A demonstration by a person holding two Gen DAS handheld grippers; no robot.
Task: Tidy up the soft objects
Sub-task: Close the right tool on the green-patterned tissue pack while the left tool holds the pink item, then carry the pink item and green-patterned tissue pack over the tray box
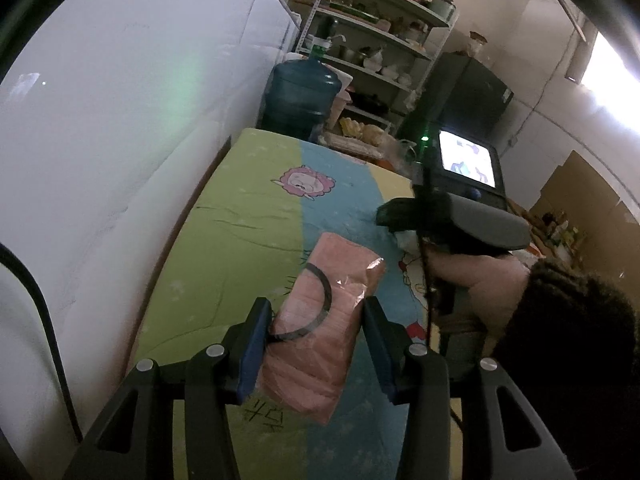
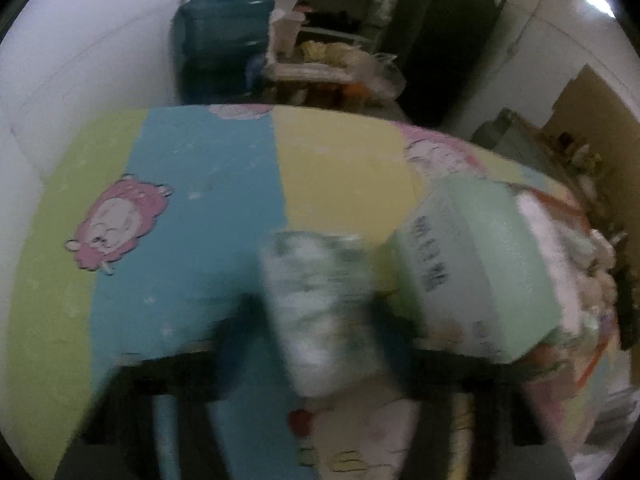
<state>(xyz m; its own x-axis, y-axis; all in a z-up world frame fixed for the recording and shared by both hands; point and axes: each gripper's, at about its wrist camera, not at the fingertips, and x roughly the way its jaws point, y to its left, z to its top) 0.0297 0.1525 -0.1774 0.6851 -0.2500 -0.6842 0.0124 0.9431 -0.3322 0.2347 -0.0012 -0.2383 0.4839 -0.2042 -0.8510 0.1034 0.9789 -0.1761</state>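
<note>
Left wrist view: left tool (image 1: 316,340), spread open, straddles the pink packaged cloth (image 1: 324,320) lying lengthwise between its fingers near the bed (image 1: 224,248) near edge; right tool (image 2: 316,320) grasps a white pack (image 2: 324,312).

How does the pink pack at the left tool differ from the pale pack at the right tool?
The pink pack is salmon pink with a black ring lying on it; the pale pack is whitish with grey-green markings.
The pink pack sits between the open fingers of the left tool; the pale pack is blurred, so the grip of the right tool is unclear.
Both are soft wrapped bundles over the same cartoon sheet.
</note>
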